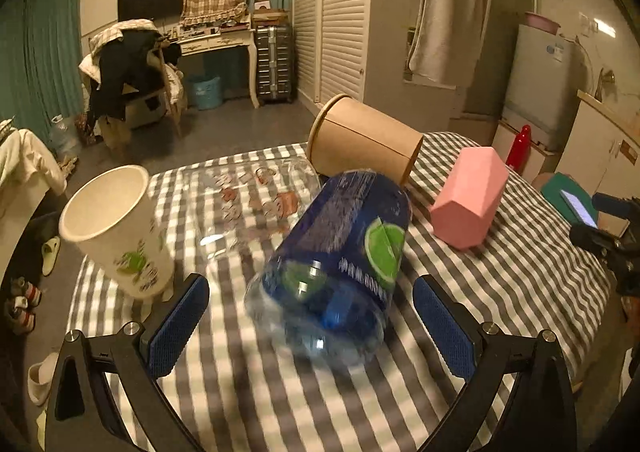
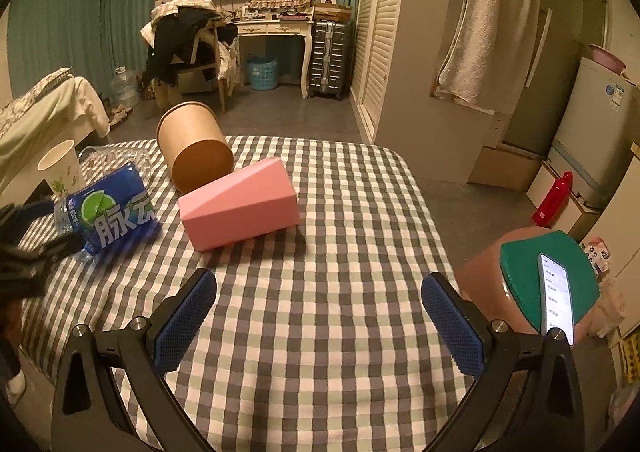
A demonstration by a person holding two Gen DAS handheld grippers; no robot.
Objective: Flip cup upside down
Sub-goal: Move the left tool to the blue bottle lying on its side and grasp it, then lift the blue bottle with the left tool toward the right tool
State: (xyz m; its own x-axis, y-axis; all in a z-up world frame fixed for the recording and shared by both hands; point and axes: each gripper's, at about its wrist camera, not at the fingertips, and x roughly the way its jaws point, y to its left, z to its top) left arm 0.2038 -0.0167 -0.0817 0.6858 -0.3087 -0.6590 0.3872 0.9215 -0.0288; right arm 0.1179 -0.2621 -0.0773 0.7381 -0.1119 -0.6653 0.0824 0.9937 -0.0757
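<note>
A white paper cup (image 1: pixel 120 228) with a green print stands mouth up near the table's left edge, also seen far left as the cup (image 2: pixel 60 168). My left gripper (image 1: pixel 310 284) is open just right of it. A blue-labelled water bottle (image 1: pixel 336 252) lies on its side between and just beyond its fingers, blurred; I cannot tell whether the pads touch it. A brown paper tub (image 1: pixel 364 140) lies on its side behind the bottle. My right gripper (image 2: pixel 319 278) is open over bare checked cloth, holding nothing.
A pink box (image 2: pixel 236 204) lies mid-table beside the brown tub (image 2: pixel 196 148). A clear plastic wrapper (image 1: pixel 248 192) lies behind the bottle. To the right, a green-topped stool (image 2: pixel 520 272) carries a lit phone (image 2: pixel 556 292). The checked table (image 2: pixel 340 188) ends at the far edge.
</note>
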